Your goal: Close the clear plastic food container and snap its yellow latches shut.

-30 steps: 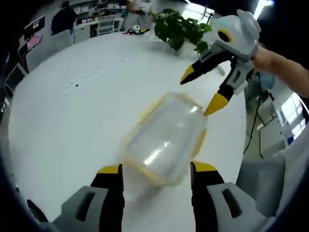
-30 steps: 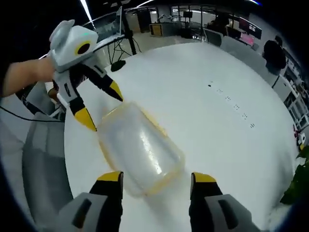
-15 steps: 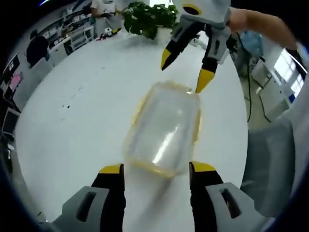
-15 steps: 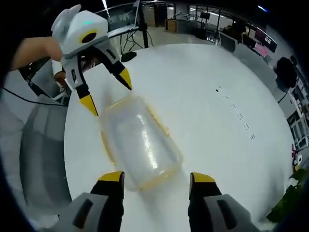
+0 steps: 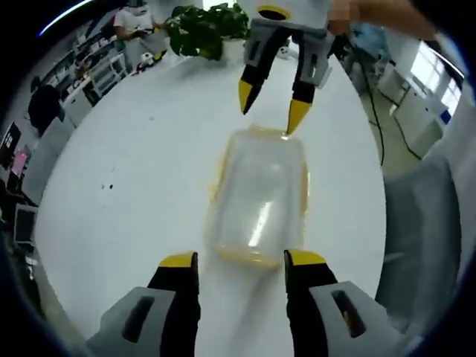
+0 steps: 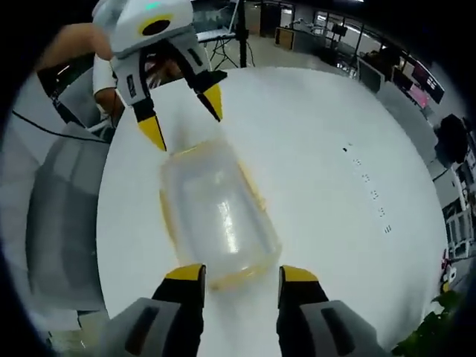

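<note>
Both grippers face off across the container (image 5: 260, 197). The left gripper (image 5: 242, 262) and right gripper (image 6: 232, 277) hang spread and empty at its ends, likely lining up on the latches.

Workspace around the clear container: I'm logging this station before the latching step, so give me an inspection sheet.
Surface: round white table, a few small dark marks.
Job's things: clear plastic container with yellow edging lies on the table between both grippers; latch state cannot be told.
Clutter: nothing seen on the table beyond the marks.
Grippers: left gripper and right gripper both open, at opposite short ends of the container, neither gripping it.
Cables: dark cable beyond the table edge.
Surroundings: potted plant, grey chair, office shelving.
</note>
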Available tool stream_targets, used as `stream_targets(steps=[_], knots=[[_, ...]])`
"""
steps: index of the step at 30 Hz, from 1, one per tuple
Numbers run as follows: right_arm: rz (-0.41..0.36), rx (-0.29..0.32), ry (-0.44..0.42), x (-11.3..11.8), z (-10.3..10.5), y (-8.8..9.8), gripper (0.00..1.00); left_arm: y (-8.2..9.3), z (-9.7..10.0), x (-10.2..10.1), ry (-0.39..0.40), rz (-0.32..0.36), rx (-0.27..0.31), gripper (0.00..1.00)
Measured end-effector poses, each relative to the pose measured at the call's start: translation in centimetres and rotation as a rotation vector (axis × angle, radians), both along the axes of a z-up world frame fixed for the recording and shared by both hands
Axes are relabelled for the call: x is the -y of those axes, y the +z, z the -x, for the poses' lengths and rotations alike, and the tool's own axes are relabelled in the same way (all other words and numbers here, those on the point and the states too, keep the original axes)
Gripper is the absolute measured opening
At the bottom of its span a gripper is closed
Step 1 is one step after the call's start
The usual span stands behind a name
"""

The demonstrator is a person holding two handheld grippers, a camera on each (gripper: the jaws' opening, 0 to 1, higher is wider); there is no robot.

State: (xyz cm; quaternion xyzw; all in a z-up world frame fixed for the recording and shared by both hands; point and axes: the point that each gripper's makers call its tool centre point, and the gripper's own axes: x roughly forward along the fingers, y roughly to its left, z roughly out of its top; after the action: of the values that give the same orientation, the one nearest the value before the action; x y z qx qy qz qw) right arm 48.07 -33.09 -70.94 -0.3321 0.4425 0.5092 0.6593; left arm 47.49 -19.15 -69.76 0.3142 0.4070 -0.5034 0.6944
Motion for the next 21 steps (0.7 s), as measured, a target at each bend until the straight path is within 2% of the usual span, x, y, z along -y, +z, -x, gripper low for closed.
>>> stream_targets(steps=[2,5,8,11,21], knots=[[0.019,0.025,0.038,0.1,-0.2,-0.1,0.35,0.0,0.0,0.1,-0.01,0.0,0.001,0.44],[0.034,0.018,0.068,0.2,0.4,-0.2,0.35,-0.4,0.2,0.0,-0.041,-0.028,0.005,0.44],[0.055,0.019,0.102,0.5,0.5,-0.5,0.33,-1.0,0.8,-0.2,-0.129,-0.078,0.015,0.44],[0.057,0.0,0.107,0.6,0.7,-0.5,0.3,-1.2,1.1,-0.2,-0.149,-0.097,0.02,0.44],[0.081,-0.008,0.173,0.5,1.3,-0.8,0.29,-1.0,1.1,0.6,-0.207,-0.1,0.026,0.43]])
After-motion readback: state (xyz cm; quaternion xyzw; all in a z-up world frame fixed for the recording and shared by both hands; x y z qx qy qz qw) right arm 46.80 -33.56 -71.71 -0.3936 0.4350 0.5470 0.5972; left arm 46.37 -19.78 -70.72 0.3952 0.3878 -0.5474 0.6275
